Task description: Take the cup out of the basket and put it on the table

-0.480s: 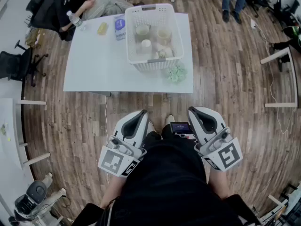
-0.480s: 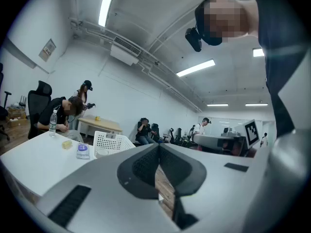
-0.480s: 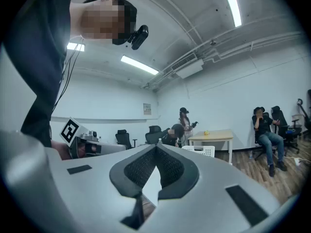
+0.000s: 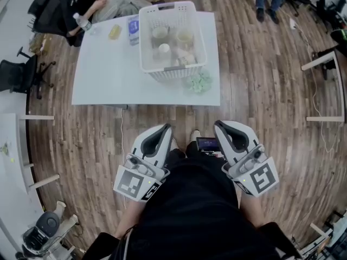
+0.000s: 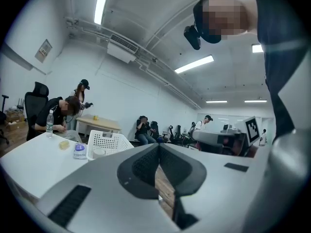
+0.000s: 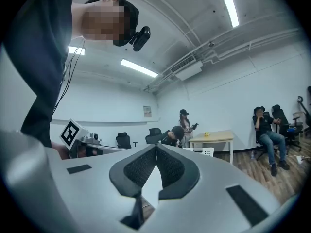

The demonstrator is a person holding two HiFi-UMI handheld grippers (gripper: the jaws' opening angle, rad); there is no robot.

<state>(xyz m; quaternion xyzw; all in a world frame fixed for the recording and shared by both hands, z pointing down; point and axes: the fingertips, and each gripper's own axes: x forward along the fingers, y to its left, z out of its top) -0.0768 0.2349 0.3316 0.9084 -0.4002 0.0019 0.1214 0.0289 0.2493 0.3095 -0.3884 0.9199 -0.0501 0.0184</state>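
Observation:
A white perforated basket point(image 4: 145, 37) stands on the white table point(image 4: 108, 75) ahead of me; it also shows in the left gripper view point(image 5: 108, 141). Inside it sit pale cups point(image 4: 160, 33), one greenish, one cream point(image 4: 185, 37), and a small white one point(image 4: 164, 49). Both grippers hang low against my body, well short of the table. My left gripper point(image 4: 164, 130) is shut with nothing in it, its tips meeting point(image 5: 158, 147). My right gripper point(image 4: 219, 126) is shut and empty too, its tips touching point(image 6: 155, 148).
A green crumpled thing point(image 4: 199, 82) lies on the table just before the basket. A blue-capped jar point(image 4: 134, 29), a yellow item point(image 4: 115, 32) and a water bottle point(image 4: 81, 22) lie at the far left. A person point(image 4: 81, 1) sits at the far corner. Wooden floor separates me from the table.
The table and basket have shifted slightly up and left in the head view. The grippers stay shut in the same place against my body.

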